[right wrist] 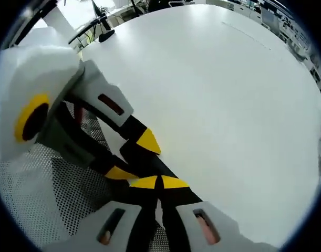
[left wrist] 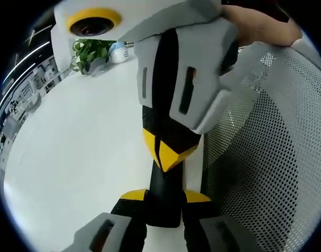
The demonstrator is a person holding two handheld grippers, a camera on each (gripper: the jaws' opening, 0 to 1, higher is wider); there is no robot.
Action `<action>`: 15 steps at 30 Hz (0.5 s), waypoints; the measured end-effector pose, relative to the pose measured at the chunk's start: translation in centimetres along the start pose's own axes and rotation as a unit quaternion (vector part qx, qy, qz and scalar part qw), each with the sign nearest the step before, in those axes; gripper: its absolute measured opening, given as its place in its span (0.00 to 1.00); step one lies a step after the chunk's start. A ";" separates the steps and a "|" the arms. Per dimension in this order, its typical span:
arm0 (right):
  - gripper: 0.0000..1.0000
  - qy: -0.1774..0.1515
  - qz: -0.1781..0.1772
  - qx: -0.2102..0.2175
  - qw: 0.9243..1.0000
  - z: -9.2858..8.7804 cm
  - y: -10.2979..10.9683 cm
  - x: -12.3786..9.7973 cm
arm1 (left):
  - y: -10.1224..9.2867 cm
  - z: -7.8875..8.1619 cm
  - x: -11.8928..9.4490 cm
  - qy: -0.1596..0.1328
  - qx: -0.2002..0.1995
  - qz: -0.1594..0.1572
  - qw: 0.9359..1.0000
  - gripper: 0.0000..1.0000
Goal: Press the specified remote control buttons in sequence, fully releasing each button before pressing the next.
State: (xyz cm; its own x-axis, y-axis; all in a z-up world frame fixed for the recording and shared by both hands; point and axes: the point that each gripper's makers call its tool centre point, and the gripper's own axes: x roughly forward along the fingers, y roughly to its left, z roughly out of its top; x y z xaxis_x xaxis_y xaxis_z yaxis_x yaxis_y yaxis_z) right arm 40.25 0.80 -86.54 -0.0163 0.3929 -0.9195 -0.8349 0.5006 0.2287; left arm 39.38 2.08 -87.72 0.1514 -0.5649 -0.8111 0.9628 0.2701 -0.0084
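My left gripper point(left wrist: 163, 207) jaws clamp the near end of the black remote control point(left wrist: 164, 194), its long axis running straight ahead over the white desk point(left wrist: 81, 152). My right gripper point(right wrist: 159, 185) comes from the opposite side, jaws closed, tips touching the remote's point(right wrist: 149, 163) face.

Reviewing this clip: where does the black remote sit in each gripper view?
Left gripper view: black remote at bottom centre, between that view's own jaws.
Right gripper view: remote lower left of centre, between the left gripper's yellow tips.
Shared landmark: white mesh panel.
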 end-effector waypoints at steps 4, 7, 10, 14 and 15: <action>0.00 -0.004 0.013 0.012 1.000 0.2 0.6 0.0 | 0.0 0.0 0.0 0.000 0.001 0.000 1.000 0.25; 0.00 -0.004 0.019 0.016 1.000 0.2 0.8 0.2 | 0.0 0.0 0.0 0.001 0.001 0.000 1.000 0.25; 0.00 0.000 0.023 0.023 0.999 0.1 0.9 0.3 | 0.0 0.0 0.0 0.001 0.002 0.000 1.000 0.25; 0.00 0.001 0.026 0.029 0.999 0.1 0.9 0.5 | -0.1 0.0 0.0 0.002 0.002 -0.001 1.000 0.25; 0.00 0.001 0.027 0.030 0.999 0.1 0.9 0.6 | -0.1 0.0 0.0 0.002 0.002 -0.001 1.000 0.25</action>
State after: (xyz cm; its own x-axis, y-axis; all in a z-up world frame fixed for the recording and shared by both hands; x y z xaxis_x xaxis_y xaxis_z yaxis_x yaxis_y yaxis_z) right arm 39.48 1.54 -86.83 -0.0615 0.4180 -0.9064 -0.7982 0.5246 0.2961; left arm 39.31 2.08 -87.72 0.1491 -0.5626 -0.8132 0.9640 0.2657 -0.0070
